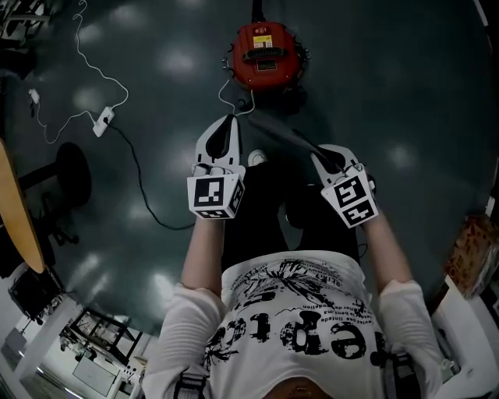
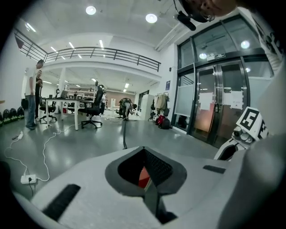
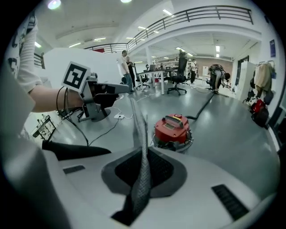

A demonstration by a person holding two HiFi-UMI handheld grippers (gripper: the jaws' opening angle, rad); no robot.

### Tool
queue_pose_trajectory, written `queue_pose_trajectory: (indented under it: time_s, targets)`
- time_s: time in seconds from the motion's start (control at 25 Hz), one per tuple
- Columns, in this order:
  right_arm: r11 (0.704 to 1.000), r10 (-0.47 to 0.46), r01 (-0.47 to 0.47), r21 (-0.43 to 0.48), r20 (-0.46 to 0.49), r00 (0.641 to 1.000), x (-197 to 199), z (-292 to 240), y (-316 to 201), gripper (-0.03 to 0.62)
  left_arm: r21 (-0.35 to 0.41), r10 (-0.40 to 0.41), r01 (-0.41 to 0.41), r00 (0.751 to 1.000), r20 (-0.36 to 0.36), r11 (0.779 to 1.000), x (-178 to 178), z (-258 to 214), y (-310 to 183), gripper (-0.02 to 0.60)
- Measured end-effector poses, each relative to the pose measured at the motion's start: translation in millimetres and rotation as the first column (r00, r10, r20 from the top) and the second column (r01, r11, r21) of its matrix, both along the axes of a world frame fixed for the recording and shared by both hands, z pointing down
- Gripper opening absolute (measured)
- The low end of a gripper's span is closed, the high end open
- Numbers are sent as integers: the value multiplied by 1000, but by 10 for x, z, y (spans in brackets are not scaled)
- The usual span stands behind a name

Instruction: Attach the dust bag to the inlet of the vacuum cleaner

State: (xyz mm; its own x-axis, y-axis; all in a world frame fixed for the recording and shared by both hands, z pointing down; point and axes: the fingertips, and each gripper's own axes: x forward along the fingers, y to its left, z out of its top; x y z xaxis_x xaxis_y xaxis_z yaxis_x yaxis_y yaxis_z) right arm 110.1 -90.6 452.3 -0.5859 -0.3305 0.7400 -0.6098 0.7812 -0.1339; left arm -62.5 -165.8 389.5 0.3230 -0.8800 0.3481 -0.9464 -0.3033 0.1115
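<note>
A red round vacuum cleaner (image 1: 265,51) stands on the dark floor ahead of me; in the right gripper view the vacuum cleaner (image 3: 173,129) is just beyond the jaws. A grey dust bag (image 1: 284,136) stretches as a flat strip between my two grippers. My left gripper (image 1: 230,121) is shut on one end of it, and my right gripper (image 1: 320,156) is shut on the other end. Seen from the right gripper (image 3: 144,152), the bag (image 3: 143,134) runs up from its jaws toward the left gripper (image 3: 120,89). In the left gripper view the jaws (image 2: 145,154) pinch a grey edge (image 2: 152,197).
A white power strip (image 1: 103,121) with its cable lies on the floor at the left. A black stool (image 1: 70,175) and a wooden table edge (image 1: 19,210) are further left. A black hose (image 1: 256,9) leaves the vacuum. People (image 2: 33,94) and office chairs (image 2: 94,107) stand far off.
</note>
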Motion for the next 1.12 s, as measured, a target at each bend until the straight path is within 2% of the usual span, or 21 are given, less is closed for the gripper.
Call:
queue_pose_trajectory:
  time_s: [0.16,0.36,0.48,0.6,0.68,0.76,0.8,0.84,0.92,1.12]
  targets:
    - [991,-122,121,52,15,992,-9,864,-14,25,11,-54,54,998,15,998,-55,839,-81,3]
    - [957,-249,248,149,-8,968,-34,1648,-193,25,31,-4,4,1000,3,1000,1,1531,-270,3]
    - [927,-316,318,200,-42,948,-42,2046,-256,25,87,71,-78,995,76,993,54,1818,-402,3]
    - [902,-357,364,234,-72,931,-78,2279,-286,25,148,80,-103,985,153,984,13,1915,-554,3]
    - [902,-356,365,231,-81,931,-88,2357,-269,25,167,83,-129,962,261,977,-17,1978,-649,3]
    - [913,-341,350,211,-81,937,-76,2382,-264,25,134,110,-169,924,367,976,0,2062,-772,5]
    - [918,-333,342,201,-78,940,-69,2385,-270,25,108,135,-192,908,398,975,27,2102,-854,34]
    - [921,-329,338,193,-76,941,-61,2389,-276,25,83,161,-214,894,417,973,56,2145,-951,63]
    - [923,-328,336,185,-76,942,-44,2405,-288,25,46,195,-239,875,443,970,93,2234,-1168,78]
    - [922,-335,343,180,-75,939,-46,2443,-358,25,40,220,-284,818,532,958,182,2319,-1676,100]
